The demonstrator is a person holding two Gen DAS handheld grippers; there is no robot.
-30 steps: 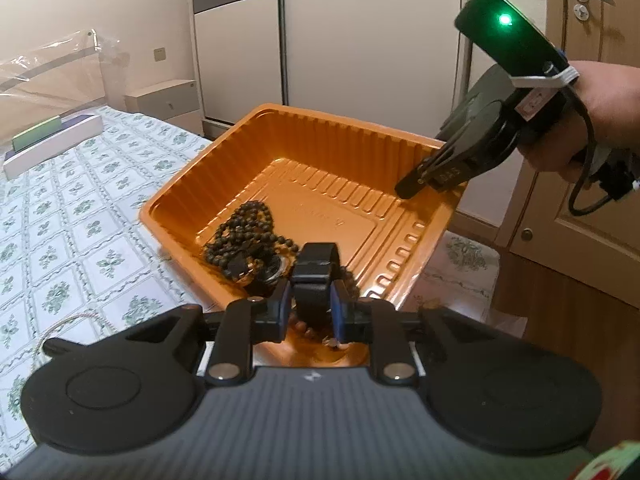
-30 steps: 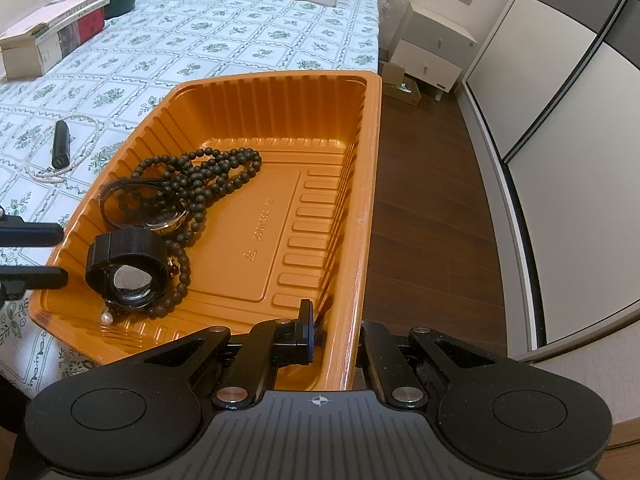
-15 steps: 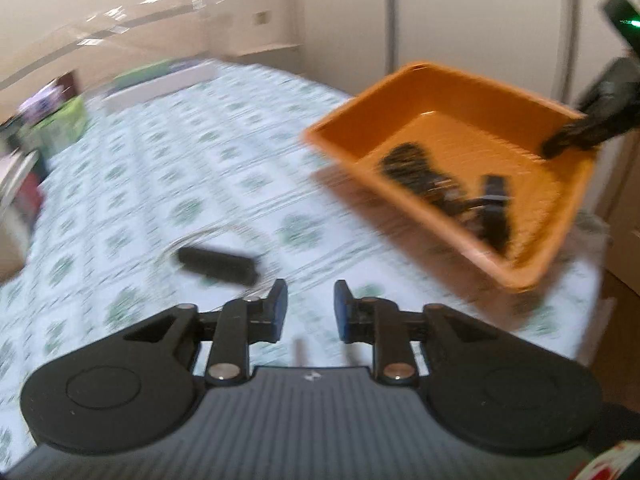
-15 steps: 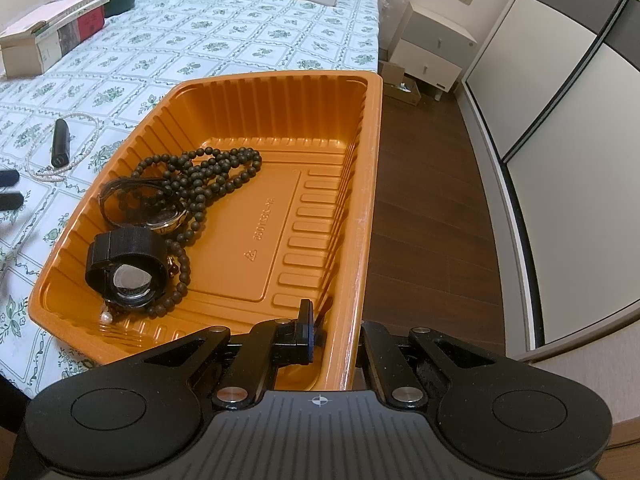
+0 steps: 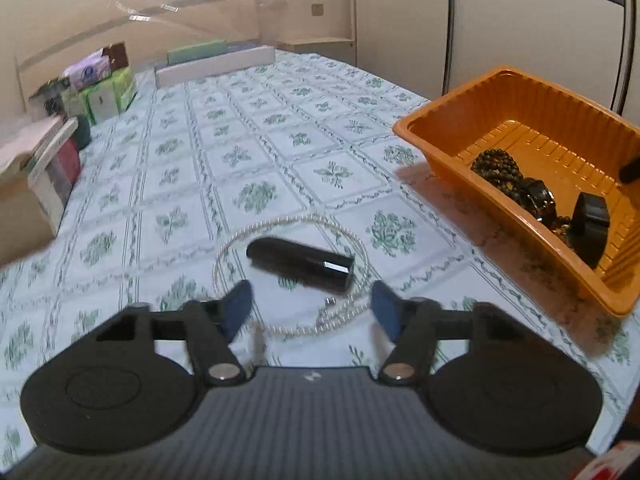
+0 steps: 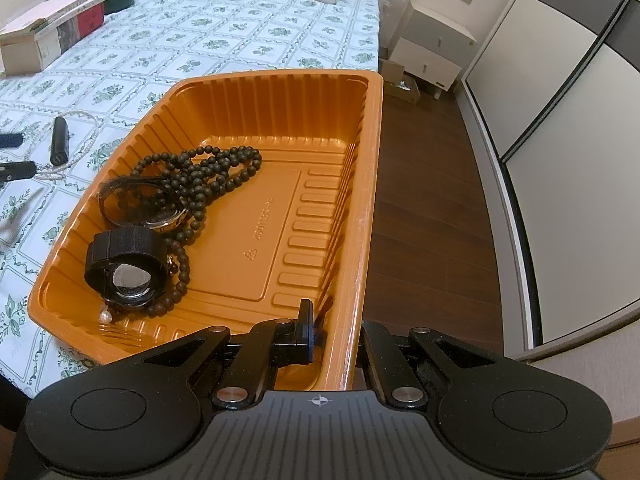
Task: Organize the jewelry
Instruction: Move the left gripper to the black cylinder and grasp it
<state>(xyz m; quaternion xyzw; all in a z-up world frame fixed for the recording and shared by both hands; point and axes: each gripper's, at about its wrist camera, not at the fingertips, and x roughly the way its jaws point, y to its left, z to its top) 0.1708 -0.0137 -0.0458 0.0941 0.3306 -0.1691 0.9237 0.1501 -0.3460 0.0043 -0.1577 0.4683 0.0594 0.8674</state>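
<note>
Now left tool (image 5: 312,310) tilted over necklace (image 5: 292,276).

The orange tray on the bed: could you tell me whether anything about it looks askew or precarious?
Yes. The orange tray overhangs the bed's edge above the wooden floor, steadied only by the right gripper clamped on its rim. Its jewelry is bunched at one end.
</note>
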